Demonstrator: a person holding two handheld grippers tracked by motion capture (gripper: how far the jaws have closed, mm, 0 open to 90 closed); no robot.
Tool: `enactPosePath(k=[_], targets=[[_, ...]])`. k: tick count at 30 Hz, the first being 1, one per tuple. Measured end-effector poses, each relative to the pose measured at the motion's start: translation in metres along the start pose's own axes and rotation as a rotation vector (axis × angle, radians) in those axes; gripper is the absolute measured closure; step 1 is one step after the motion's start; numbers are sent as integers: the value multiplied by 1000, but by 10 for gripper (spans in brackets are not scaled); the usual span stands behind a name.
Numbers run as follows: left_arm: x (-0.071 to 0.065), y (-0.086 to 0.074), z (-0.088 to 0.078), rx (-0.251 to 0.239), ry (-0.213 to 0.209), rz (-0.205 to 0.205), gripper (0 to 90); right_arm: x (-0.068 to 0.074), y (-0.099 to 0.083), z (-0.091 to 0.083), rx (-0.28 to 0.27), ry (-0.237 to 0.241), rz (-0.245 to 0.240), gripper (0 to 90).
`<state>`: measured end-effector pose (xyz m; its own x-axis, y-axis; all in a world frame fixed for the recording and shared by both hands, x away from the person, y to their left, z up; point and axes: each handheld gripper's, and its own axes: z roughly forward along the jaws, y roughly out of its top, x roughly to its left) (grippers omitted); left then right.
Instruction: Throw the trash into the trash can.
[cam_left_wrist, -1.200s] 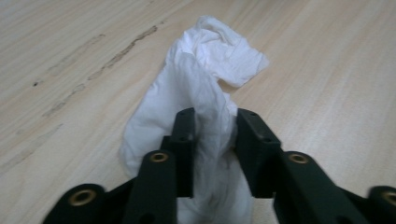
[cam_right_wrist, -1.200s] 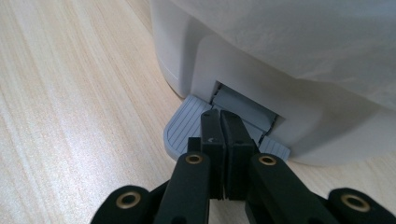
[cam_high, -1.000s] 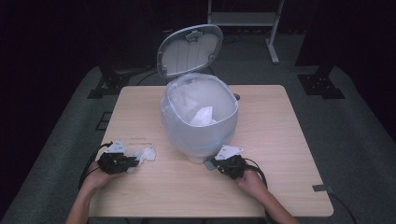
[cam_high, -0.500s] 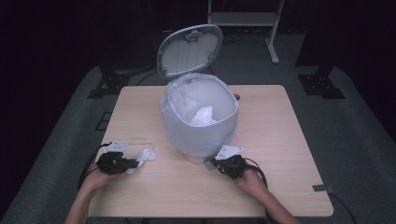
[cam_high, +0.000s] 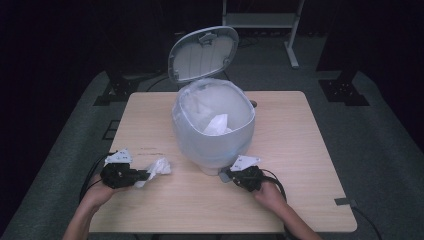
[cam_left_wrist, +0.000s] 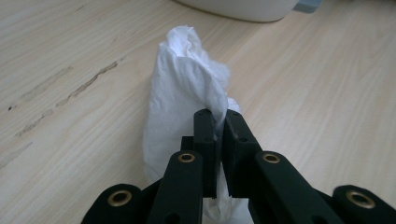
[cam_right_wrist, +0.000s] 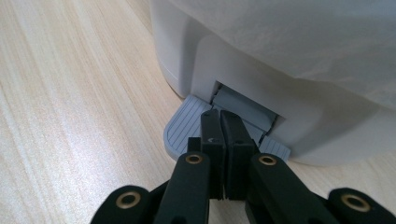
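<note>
L gripper (cam_left_wrist: 217, 119) hides tissue (cam_left_wrist: 184, 84) base; bin (cam_right_wrist: 280, 70) cropped

Pretty simple setup: a square light-wood table (cam_high: 300, 200) with pale grain sits mid-frame on a grey carpeted floor (cam_high: 380, 150). Standing right in the table's centre is a round white plastic pedal bin (cam_high: 212, 150) lined with a clear bag, its grey foot pedal (cam_right_wrist: 187, 128) low over the wood. There's a dark scuff streak (cam_left_wrist: 70, 88) at the lower left.
</note>
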<state>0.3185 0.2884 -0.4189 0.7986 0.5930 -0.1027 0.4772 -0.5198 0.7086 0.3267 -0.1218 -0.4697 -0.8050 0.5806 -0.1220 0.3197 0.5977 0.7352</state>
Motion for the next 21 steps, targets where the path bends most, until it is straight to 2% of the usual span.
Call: enactPosePath(k=[8, 14, 21], targets=[[-8, 6, -7, -13, -17, 12, 853, 0, 0, 0, -1, 0, -3, 883], [-13, 7, -14, -28, -46, -6, 852, 0, 1, 0, 7, 0, -3, 883], [-19, 10, -20, -18, -37, -1, 853, -1, 1, 0, 4, 3, -2, 883]])
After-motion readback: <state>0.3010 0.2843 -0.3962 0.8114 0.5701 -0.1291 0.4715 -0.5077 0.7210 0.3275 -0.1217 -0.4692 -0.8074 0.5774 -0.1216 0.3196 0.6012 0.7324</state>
